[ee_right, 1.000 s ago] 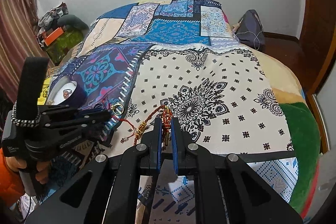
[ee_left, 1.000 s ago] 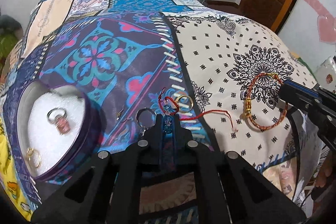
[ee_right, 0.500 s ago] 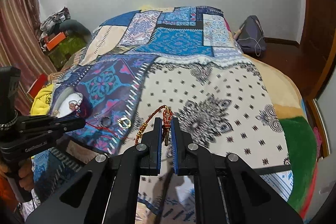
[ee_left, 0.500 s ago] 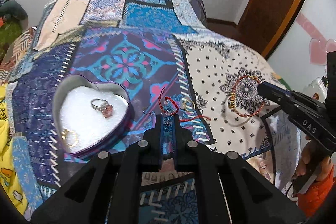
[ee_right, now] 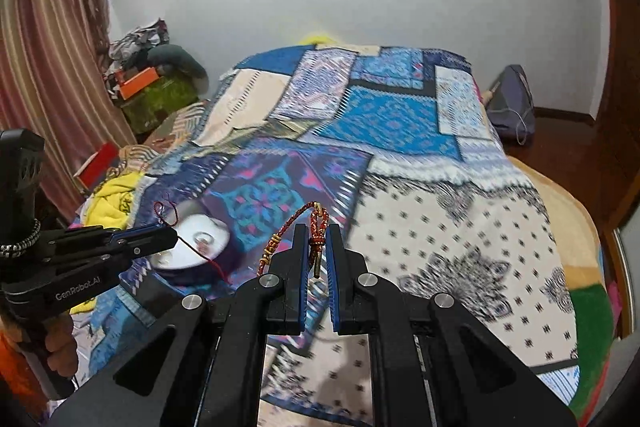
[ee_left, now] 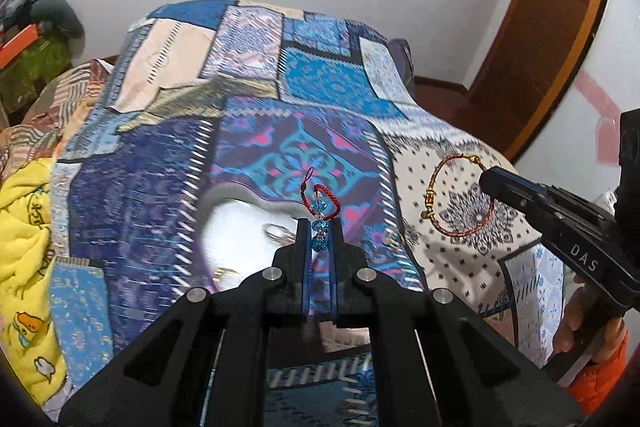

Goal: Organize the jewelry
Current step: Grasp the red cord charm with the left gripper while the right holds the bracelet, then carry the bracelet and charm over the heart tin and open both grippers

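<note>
My left gripper (ee_left: 319, 227) is shut on a red cord charm with blue crystal beads (ee_left: 320, 207) and holds it in the air over the heart-shaped jewelry box (ee_left: 236, 227). The box has white foam with a ring (ee_left: 278, 231) and a gold ring (ee_left: 226, 273) in it. My right gripper (ee_right: 318, 235) is shut on a red and gold braided bracelet (ee_right: 316, 227), lifted off the bed. The bracelet also shows hanging from the right gripper in the left wrist view (ee_left: 452, 199). The left gripper (ee_right: 168, 233) and box (ee_right: 196, 247) show at left in the right wrist view.
A patchwork bedspread (ee_left: 280, 87) covers the bed. A gold ring (ee_left: 394, 239) lies on the spread right of the box. A yellow blanket (ee_left: 24, 227) lies at the left edge. A dark bag (ee_right: 514, 103) sits on the floor by the wooden door (ee_left: 540, 39).
Both grippers have lifted their pieces off the bedspread. The left gripper has carried the charm left over the box. The right gripper has risen with the bracelet.
</note>
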A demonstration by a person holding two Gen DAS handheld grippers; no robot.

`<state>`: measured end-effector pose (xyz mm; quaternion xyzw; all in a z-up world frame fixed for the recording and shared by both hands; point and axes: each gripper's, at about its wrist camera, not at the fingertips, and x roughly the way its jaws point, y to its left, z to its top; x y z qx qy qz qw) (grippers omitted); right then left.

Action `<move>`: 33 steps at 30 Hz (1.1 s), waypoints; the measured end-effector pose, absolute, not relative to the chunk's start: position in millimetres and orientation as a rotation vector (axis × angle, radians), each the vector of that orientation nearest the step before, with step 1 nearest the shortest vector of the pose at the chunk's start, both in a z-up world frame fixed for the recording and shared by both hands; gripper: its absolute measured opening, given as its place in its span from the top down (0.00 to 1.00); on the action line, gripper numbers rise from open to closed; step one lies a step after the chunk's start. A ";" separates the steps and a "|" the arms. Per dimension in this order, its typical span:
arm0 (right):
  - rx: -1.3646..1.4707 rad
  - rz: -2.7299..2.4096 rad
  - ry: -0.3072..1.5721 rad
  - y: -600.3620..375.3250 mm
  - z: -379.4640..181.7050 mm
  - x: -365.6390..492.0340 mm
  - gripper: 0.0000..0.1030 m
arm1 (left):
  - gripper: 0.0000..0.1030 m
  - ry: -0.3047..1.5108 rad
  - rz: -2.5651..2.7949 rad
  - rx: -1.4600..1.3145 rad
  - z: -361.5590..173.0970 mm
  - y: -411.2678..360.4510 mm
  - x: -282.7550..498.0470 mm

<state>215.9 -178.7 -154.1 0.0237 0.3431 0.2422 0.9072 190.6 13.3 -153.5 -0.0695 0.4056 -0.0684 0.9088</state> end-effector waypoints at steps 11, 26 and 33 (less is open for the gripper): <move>0.042 0.577 0.673 -133.1 -140.9 215.8 0.93 | 0.94 0.755 -0.083 -0.173 -127.1 60.1 180.1; 0.024 0.651 0.699 -86.4 -152.4 226.3 0.93 | 0.94 0.754 -0.091 -0.174 -130.5 76.6 190.0; 0.012 0.672 0.749 -77.7 -169.9 229.5 0.93 | 0.94 0.840 -0.091 -0.163 -161.0 74.5 203.4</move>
